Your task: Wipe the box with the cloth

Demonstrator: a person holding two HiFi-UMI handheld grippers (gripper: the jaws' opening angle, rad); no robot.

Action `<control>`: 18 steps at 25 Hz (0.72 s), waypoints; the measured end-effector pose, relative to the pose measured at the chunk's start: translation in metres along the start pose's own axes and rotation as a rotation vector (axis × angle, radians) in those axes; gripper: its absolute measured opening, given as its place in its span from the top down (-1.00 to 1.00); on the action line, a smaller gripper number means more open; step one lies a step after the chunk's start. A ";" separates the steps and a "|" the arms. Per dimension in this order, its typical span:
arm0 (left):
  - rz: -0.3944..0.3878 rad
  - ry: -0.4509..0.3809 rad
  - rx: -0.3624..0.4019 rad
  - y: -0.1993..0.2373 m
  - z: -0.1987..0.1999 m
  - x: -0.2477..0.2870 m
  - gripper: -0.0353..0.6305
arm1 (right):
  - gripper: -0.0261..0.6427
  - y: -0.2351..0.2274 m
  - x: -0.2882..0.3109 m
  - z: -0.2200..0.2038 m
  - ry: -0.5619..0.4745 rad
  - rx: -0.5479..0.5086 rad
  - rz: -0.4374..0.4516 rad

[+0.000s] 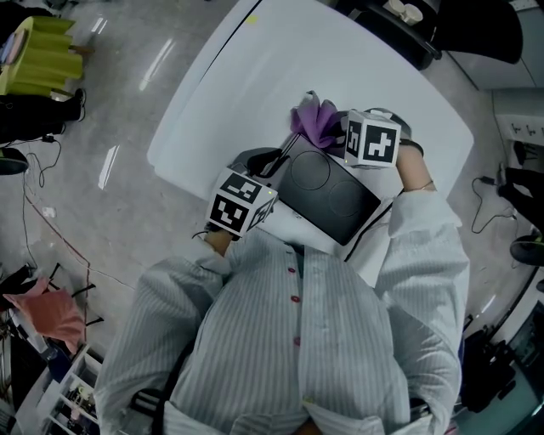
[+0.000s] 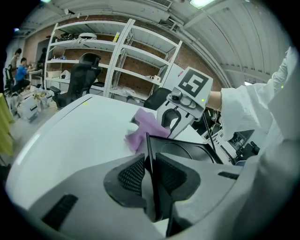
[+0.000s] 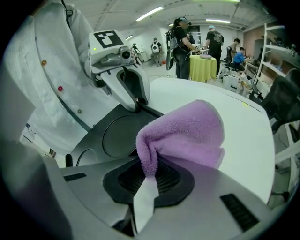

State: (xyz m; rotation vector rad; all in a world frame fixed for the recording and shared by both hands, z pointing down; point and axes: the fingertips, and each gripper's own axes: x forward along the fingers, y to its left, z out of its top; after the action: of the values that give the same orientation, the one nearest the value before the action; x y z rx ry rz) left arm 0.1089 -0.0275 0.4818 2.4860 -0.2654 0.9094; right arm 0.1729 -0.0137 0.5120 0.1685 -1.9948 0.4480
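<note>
Purple cloth (image 1: 316,121) at box (image 1: 327,194) corner
Pinches box edge in left hand-held gripper (image 2: 149,171), cloth in right hand-held gripper (image 3: 147,176).

A white tabletop (image 1: 255,76) is standing on a glossy grey floor (image 1: 127,110) that is catching bright streaks of reflected light. White shelving racks (image 2: 124,56) are lining a brick wall (image 2: 140,83), and a black office chair (image 2: 80,77) is sitting in front of them. Farther off, people (image 3: 180,42) are gathering beside a table draped in yellow-green (image 3: 205,65), while long ceiling lights (image 3: 150,13) are glowing overhead.
</note>
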 end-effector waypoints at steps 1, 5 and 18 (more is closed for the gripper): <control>0.001 0.000 0.000 0.000 0.000 0.000 0.73 | 0.80 0.003 0.001 -0.004 0.009 -0.007 0.000; 0.008 0.002 0.004 0.003 -0.001 -0.004 0.73 | 0.80 0.015 -0.001 -0.014 0.040 -0.055 -0.009; 0.037 0.013 0.011 0.003 0.001 0.001 0.73 | 0.80 0.065 -0.010 -0.076 0.123 -0.057 -0.008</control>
State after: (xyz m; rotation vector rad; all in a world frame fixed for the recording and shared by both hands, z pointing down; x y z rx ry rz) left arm 0.1091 -0.0304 0.4833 2.4916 -0.3034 0.9440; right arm 0.2212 0.0743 0.5177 0.1109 -1.8835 0.3873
